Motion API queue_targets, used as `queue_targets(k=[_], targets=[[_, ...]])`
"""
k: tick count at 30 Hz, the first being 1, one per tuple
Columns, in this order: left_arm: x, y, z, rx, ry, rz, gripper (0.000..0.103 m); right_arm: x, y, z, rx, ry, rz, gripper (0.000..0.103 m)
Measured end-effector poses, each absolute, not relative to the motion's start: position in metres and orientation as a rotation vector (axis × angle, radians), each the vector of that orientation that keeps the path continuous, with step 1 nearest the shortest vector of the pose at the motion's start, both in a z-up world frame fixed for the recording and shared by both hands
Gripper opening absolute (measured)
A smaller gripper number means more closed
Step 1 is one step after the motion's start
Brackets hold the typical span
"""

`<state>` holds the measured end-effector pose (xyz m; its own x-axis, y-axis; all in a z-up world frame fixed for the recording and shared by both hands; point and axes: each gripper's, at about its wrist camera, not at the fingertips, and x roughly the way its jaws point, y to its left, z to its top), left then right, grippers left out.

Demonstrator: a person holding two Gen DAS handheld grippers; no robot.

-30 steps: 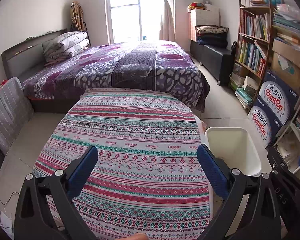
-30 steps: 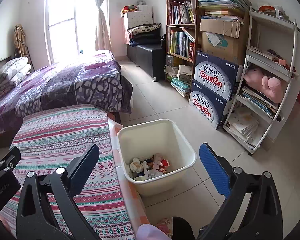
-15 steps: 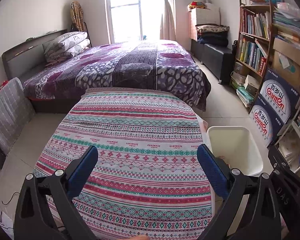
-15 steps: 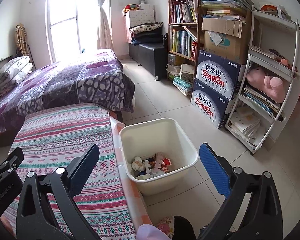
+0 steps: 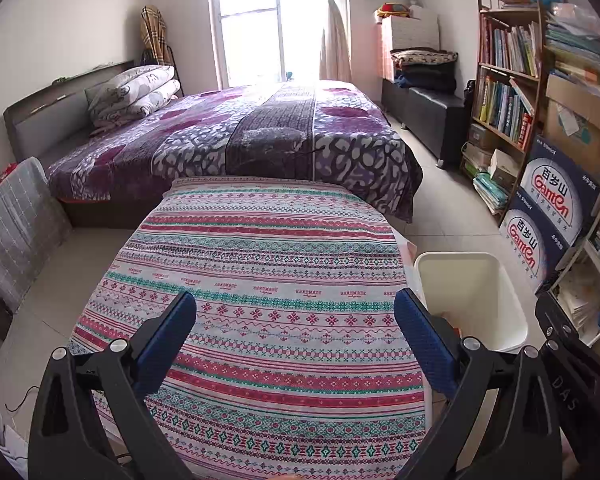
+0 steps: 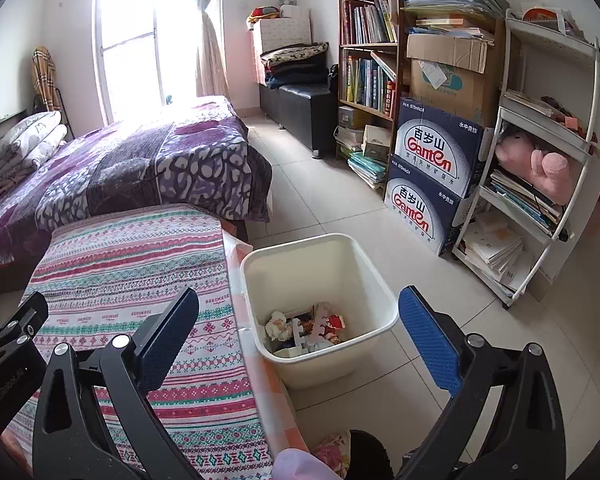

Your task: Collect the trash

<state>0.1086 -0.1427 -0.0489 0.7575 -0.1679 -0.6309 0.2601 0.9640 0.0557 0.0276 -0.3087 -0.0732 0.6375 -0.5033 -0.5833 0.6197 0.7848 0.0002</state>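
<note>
A cream plastic bin (image 6: 374,304) stands on the tiled floor to the right of the table; it also shows in the left wrist view (image 5: 500,280). Crumpled paper and wrappers (image 6: 306,326) lie in its bottom. My right gripper (image 6: 298,320) is open and empty, held above the bin's near side. My left gripper (image 5: 294,326) is open and empty above the table with the striped patterned cloth (image 5: 260,272). No trash shows on the cloth.
A bed with a purple blanket (image 5: 236,136) stands beyond the table. Bookshelves (image 6: 370,64), stacked Ganten boxes (image 6: 432,172) and a white rack (image 6: 540,152) line the right wall. A black bench (image 6: 296,108) sits at the back. Bare floor tiles lie right of the bin.
Both grippers have drifted slightly back and up; the bin sits a little farther ahead in the right wrist view. Both stay open and empty.
</note>
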Motion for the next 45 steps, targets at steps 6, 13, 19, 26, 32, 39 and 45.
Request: queue_targets(k=[6, 13, 19, 26, 32, 39, 45], targets=[[0.1085, -0.1436, -0.0498, 0.150, 0.672, -0.232, 0.096, 0.0289, -0.3076, -0.0750, 0.215, 0.603, -0.641, 0.096], [0.1103, -0.1425, -0.0527, 0.148, 0.684, -0.239, 0.096, 0.0297, -0.3070, -0.0749, 0.216, 0.605, -0.631, 0.096], [0.1115, -0.1433, -0.0527, 0.150, 0.683, -0.242, 0.096, 0.0311, -0.3067, -0.0741, 0.228, 0.611, -0.621, 0.096], [0.1081, -0.1444, -0.0516, 0.162, 0.653, -0.249, 0.093, 0.0302, -0.3101, -0.0739, 0.244, 0.619, -0.612, 0.096], [0.1084, -0.1438, -0.0514, 0.156, 0.653, -0.258, 0.093, 0.0304, -0.3100, -0.0741, 0.244, 0.620, -0.612, 0.096], [0.1099, -0.1433, -0.0522, 0.149, 0.664, -0.261, 0.093, 0.0309, -0.3096, -0.0740, 0.244, 0.621, -0.612, 0.096], [0.1117, -0.1430, -0.0530, 0.144, 0.672, -0.254, 0.093, 0.0312, -0.3102, -0.0741, 0.245, 0.623, -0.612, 0.096]])
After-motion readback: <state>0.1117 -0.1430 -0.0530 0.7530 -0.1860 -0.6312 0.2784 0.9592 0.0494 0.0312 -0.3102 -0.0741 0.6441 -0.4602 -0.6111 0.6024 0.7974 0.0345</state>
